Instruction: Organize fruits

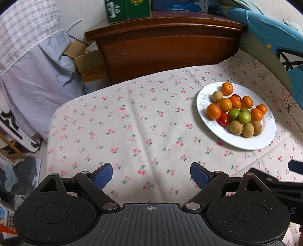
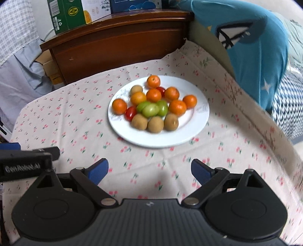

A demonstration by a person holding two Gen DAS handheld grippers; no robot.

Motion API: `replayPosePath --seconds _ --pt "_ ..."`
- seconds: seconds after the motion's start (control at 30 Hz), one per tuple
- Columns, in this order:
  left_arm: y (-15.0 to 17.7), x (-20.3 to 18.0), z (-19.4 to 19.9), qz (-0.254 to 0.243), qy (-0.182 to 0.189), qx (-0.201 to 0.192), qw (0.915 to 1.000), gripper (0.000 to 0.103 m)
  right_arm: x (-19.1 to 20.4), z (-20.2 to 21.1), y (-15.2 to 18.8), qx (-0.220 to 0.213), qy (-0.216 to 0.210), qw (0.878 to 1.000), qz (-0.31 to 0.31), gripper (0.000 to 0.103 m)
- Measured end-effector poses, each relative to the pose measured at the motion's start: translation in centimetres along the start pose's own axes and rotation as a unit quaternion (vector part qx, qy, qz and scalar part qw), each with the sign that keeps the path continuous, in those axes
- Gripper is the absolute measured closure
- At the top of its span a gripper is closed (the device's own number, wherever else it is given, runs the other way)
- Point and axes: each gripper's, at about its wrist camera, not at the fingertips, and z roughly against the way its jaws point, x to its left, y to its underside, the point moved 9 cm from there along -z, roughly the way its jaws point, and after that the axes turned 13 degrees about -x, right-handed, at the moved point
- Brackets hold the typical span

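Note:
A white plate [image 1: 248, 141] [image 2: 193, 130] stands on the cherry-print cloth, piled with mixed fruit: several oranges [image 1: 213, 111] [image 2: 119, 106], green fruits [image 1: 244, 117] [image 2: 150, 110], brown round fruits [image 1: 235, 127] [image 2: 155, 124] and red cherry tomatoes [image 1: 223, 119] [image 2: 130, 113]. My left gripper [image 1: 151, 175] is open above bare cloth, well left of and nearer than the plate. My right gripper [image 2: 149, 170] is open too, hovering just in front of the plate's near rim. Nothing lies between either pair of blue pads.
A dark wooden headboard [image 1: 166, 47] [image 2: 117, 43] rises behind the table with cardboard boxes [image 1: 128, 9] on top. A blue cushion [image 2: 255, 47] leans at the right. Clothes and clutter fill the floor [image 1: 24, 170] past the cloth's left edge. The left gripper's body [image 2: 24, 162] shows at the right view's left.

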Motion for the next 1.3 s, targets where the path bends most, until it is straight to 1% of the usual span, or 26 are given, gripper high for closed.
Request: replayPosePath --seconds 0.17,0.37,0.4,0.47,0.53,0.67,0.73,1.03,1.3 --pt "1.0 1.2 1.7 0.015 0.004 -0.002 0.9999 0.012 0.3 0.8 2.6 0.003 -0.008 1.000 -0.018 0.009" --pt "1.9 2.0 3.3 0.026 0.013 -0.007 0.9995 0.012 1.8 0.0 5.4 0.010 -0.020 1.000 0.011 0.009" --pt "2.0 2.1 3.5 0.029 0.015 -0.007 0.9994 0.012 2.1 -0.1 5.6 0.001 -0.017 1.000 0.022 0.009" --pt "2.1 2.3 3.9 0.036 0.020 -0.008 0.9991 0.012 2.9 -0.2 5.7 -0.020 -0.024 0.998 0.049 0.009" --pt "2.1 2.6 4.2 0.041 0.021 -0.010 0.9989 0.012 3.5 -0.3 5.9 -0.030 -0.029 0.997 0.066 0.007" --pt "2.2 3.2 4.5 0.051 0.021 -0.013 0.9984 0.012 3.9 -0.9 5.9 -0.049 -0.027 0.995 0.087 0.003" --pt "2.2 3.4 4.6 0.054 0.021 -0.014 0.9982 0.012 3.9 -1.2 5.8 -0.058 -0.027 0.995 0.082 0.001" --pt "2.8 4.5 4.7 0.068 0.019 -0.010 0.9974 0.012 4.1 -2.6 4.9 -0.104 -0.023 0.991 0.084 0.001" --pt "3.2 4.8 4.6 0.070 0.018 -0.007 0.9973 0.012 4.4 -3.3 4.3 -0.108 -0.028 0.991 0.080 0.001"
